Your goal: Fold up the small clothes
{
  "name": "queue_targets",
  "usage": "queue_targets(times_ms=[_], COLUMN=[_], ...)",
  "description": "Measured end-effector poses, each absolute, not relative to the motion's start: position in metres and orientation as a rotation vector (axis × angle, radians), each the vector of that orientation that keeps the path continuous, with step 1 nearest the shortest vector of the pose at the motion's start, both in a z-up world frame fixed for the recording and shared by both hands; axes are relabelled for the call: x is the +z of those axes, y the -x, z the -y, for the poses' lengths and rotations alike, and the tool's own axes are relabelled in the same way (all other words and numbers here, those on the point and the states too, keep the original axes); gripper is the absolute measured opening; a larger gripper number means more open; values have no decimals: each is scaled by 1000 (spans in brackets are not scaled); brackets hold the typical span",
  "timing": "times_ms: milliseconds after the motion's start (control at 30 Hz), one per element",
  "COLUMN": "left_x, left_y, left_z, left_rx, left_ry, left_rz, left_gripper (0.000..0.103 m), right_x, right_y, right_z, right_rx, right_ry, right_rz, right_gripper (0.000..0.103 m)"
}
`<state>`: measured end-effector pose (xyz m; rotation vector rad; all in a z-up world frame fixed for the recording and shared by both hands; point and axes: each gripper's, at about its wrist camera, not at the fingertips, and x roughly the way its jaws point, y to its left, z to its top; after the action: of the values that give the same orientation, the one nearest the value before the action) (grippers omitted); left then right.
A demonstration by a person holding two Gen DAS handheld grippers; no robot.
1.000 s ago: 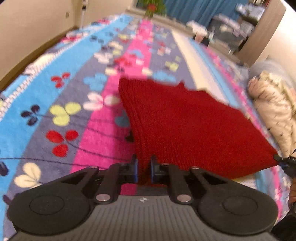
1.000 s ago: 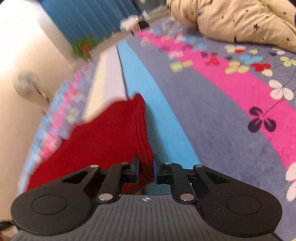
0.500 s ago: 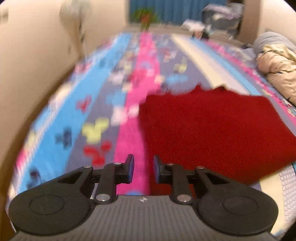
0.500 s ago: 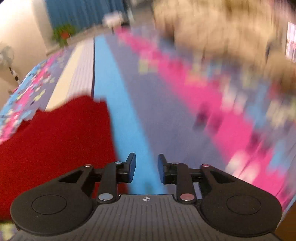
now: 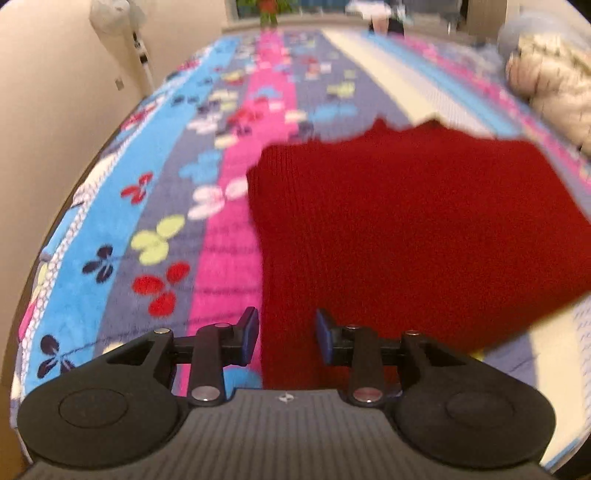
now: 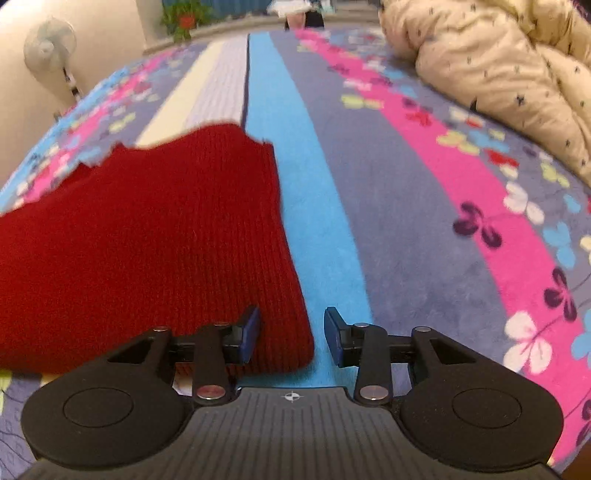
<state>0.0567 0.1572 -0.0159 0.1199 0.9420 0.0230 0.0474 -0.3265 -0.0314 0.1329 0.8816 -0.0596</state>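
Observation:
A red knit garment [image 5: 399,229] lies flat and folded on the striped floral bedspread [image 5: 166,206]. My left gripper [image 5: 286,334] is open and empty, above the garment's near left corner, with the cloth showing between the jaws. In the right wrist view the same garment [image 6: 147,236] fills the left half. My right gripper [image 6: 291,334] is open and empty over the garment's near right corner, its left finger [image 6: 249,332] over the cloth and its right finger [image 6: 336,341] over the blue stripe.
A cream quilted coat [image 6: 498,74] lies bunched on the bed to the right, also in the left wrist view [image 5: 554,81]. A standing fan [image 6: 50,48] and a beige wall are at the left. A potted plant [image 6: 183,20] stands beyond the bed's far end.
Both grippers were shut on the garment's near corners one second ago. They have opened, let the garment drop flat on the bed, and pulled back slightly.

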Motion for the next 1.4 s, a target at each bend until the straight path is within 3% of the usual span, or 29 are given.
queue_targets(times_ms=[100, 167, 367, 500, 600, 700, 833, 900, 1033, 1400], left_x=[-11, -15, -11, -21, -46, -40, -39, -45, -32, -15], left_y=[-56, -59, -52, -51, -60, -61, -63, -65, -59, -46], left_z=[-154, -148, -139, -116, -104, -106, -113, -112, -116, -119], left_rx=[13, 26, 11, -72, -49, -28, -10, 9, 13, 85], left_ry=[-109, -147, -140, -218, -344, -304, -263, -309, -265, -269], left_rz=[-932, -961, -867, -891, -1008, -975, -985, -1005, -935, -844], left_gripper=[41, 41, 41, 42, 45, 46, 48, 49, 49, 50], right_x=[-47, -53, -19, -52, -42, -28, -54, -49, -32, -27], right_y=[-54, -55, -41, -54, -56, -53, -57, -57, -49, -40], right_z=[324, 323, 308, 305, 311, 313, 314, 313, 315, 331], right_rx=[-61, -78, -43, -76, -92, -111, -115, -127, -170, -218], right_ry=[-98, -87, -3, 73, 21, 23, 65, 76, 111, 19], right_rz=[-977, -986, -767, -959, -909, -814, -958, -927, -818, -804], right_gripper=[39, 45, 44, 44, 48, 48, 48, 50, 49, 50])
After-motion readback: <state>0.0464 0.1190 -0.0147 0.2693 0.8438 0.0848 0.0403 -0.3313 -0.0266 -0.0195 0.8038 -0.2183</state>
